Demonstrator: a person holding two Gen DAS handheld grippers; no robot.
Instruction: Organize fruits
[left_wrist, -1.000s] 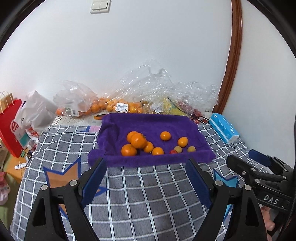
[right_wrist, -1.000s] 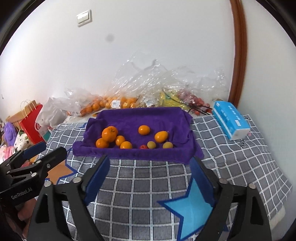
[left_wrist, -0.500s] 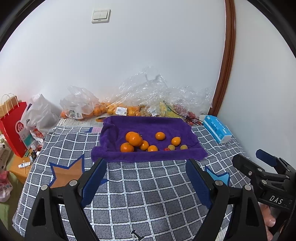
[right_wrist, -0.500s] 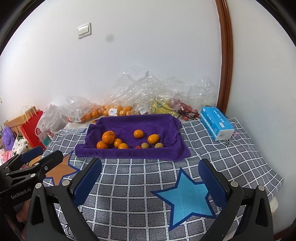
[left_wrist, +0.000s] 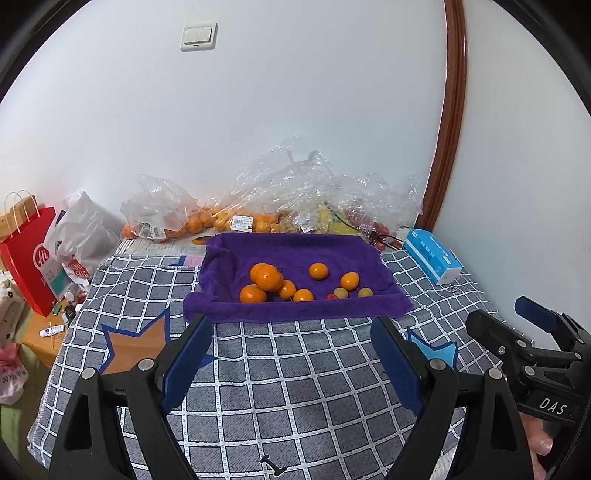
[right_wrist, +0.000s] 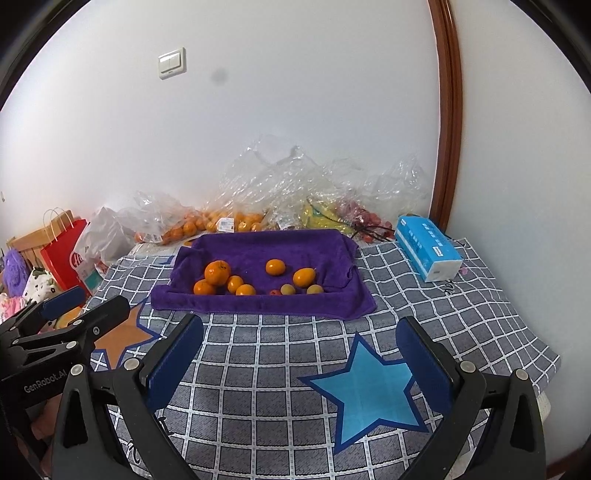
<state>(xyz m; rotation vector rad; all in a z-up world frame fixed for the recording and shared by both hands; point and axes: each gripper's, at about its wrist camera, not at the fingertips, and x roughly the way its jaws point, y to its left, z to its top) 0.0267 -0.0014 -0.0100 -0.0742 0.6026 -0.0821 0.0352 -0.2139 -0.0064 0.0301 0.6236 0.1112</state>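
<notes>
Mostly checked blanket (left_wrist: 295, 387), purple towel (left_wrist: 295, 310), white wall (left_wrist: 295, 110).

Bare checked cloth (right_wrist: 280, 369) before purple towel (right_wrist: 258, 302); plastic bags (right_wrist: 295, 184) crowd behind, tissue box (right_wrist: 428, 251) right.

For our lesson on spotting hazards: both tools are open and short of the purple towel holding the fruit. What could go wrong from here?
1. The oranges sit clustered and touching; gripping one may roll its neighbours.
2. The small yellow fruits lie against a red one, so a wide tool could catch two.
3. The purple towel is loose and may snag and drag.
</notes>
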